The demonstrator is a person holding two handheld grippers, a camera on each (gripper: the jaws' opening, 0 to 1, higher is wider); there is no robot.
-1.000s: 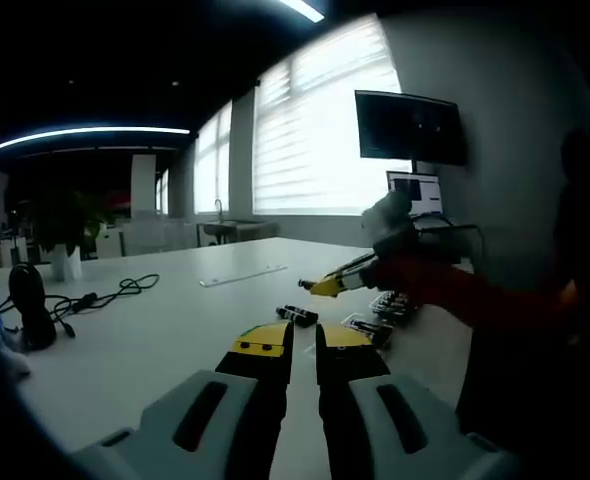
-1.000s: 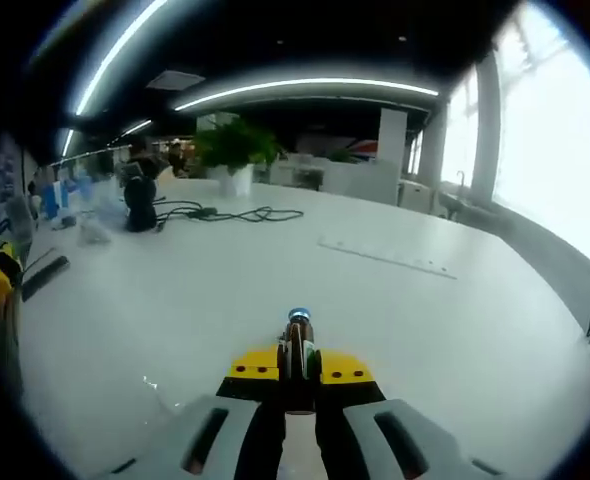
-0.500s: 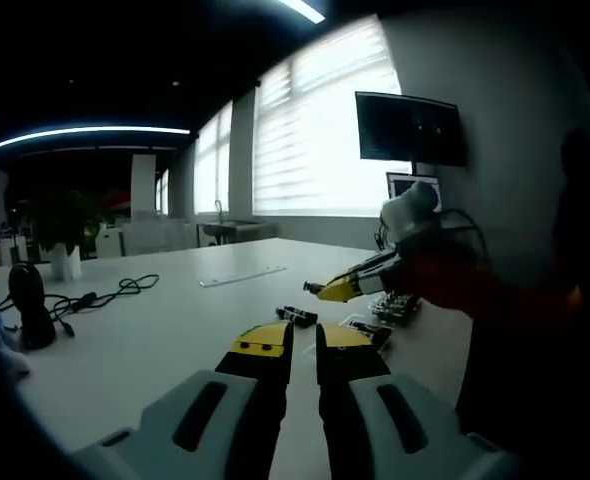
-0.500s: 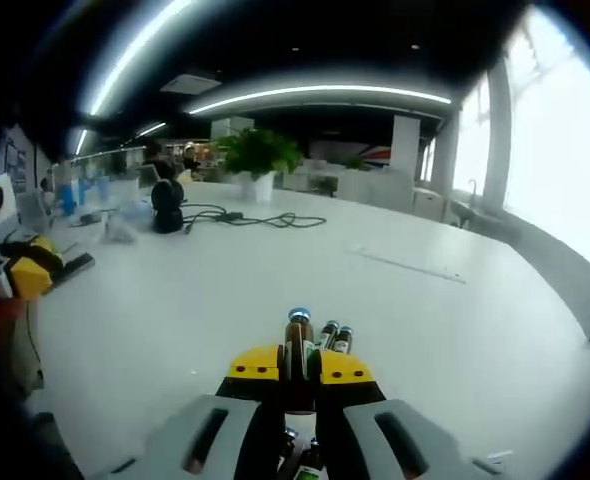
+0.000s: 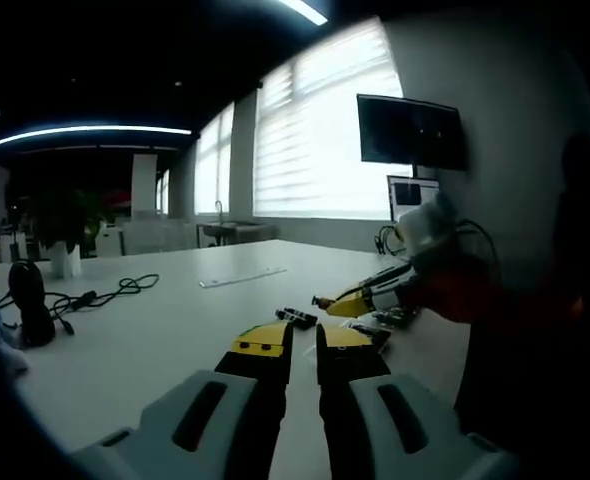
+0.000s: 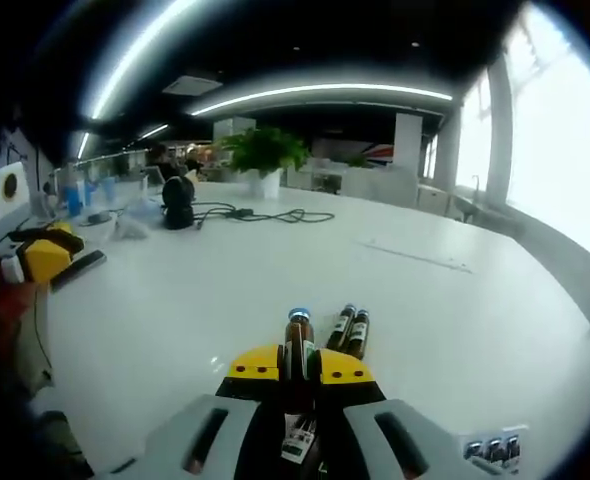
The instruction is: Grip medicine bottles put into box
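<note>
My right gripper (image 6: 298, 362) is shut on a brown medicine bottle (image 6: 297, 340) with a blue cap, held upright between the yellow jaw tips. Two more brown bottles (image 6: 350, 330) lie side by side on the white table just beyond it. A small box (image 6: 490, 447) with several bottle tops showing sits at the lower right. In the left gripper view my left gripper (image 5: 303, 342) hovers over the table, jaws close together with nothing between them. The right gripper (image 5: 327, 301) comes in from the right, low above the lying bottles (image 5: 297, 317) and beside the box (image 5: 387, 318).
A black device (image 5: 30, 305) with a cable (image 5: 105, 292) sits at the left. A potted plant (image 6: 263, 155) and a flat strip (image 6: 415, 257) lie farther back. A monitor (image 5: 410, 128) hangs on the wall. A person's orange sleeve (image 5: 475, 295) reaches in at the right.
The right gripper has carried its bottle down and nearer to the box. The two lying bottles and the box have come into its view. The left gripper has stayed still.
</note>
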